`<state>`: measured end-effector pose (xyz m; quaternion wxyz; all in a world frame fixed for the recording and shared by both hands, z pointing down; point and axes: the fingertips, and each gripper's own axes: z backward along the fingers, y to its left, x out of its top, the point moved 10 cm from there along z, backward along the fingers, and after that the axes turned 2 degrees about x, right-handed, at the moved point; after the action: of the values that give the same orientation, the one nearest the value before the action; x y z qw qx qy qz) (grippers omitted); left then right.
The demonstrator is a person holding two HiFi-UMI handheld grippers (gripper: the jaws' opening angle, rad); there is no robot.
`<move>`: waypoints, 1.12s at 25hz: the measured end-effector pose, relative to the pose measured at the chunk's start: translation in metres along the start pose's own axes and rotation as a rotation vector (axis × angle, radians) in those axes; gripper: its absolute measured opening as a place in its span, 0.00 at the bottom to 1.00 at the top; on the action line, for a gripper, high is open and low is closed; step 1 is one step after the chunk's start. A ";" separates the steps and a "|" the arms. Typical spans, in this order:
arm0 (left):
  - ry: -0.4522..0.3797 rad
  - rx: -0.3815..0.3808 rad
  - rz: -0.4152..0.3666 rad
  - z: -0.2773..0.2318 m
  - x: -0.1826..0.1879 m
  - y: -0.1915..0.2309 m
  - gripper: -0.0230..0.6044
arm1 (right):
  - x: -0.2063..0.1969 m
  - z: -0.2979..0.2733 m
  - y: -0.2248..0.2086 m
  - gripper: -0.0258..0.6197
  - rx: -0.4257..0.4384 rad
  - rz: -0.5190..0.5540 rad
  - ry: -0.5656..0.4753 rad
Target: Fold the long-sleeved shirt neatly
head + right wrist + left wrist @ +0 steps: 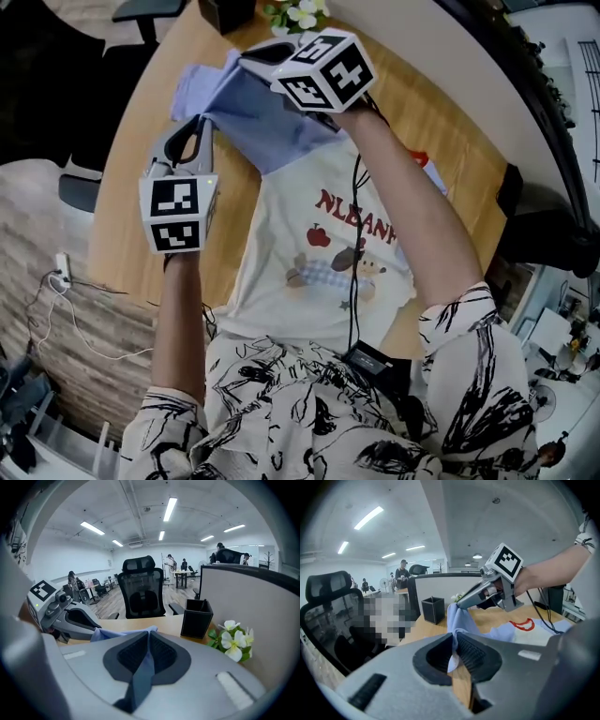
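The long-sleeved shirt lies on the wooden table; its body is cream with red letters and a small print. Its light blue sleeve is lifted off the table between both grippers. My left gripper is shut on one edge of that blue cloth, which shows pinched between its pads. My right gripper is further back and shut on the other edge, where the blue cloth hangs from its closed jaws. Each gripper sees the other: the right gripper, the left gripper.
A black pen holder and white flowers stand at the table's back edge by a grey partition. An office chair stands beyond the table. A black cable runs along the right arm across the shirt.
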<state>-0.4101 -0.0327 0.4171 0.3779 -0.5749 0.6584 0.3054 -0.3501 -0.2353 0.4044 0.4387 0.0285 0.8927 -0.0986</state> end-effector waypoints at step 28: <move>0.168 -0.379 -0.486 -0.041 -0.053 -0.287 0.10 | -0.270 0.191 0.042 0.10 -0.384 -0.263 0.153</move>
<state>-0.1299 -0.0829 0.4936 0.2704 -0.7986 0.4620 0.2750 -0.0299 -0.2231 0.4974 0.3507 -0.1644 0.9218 0.0193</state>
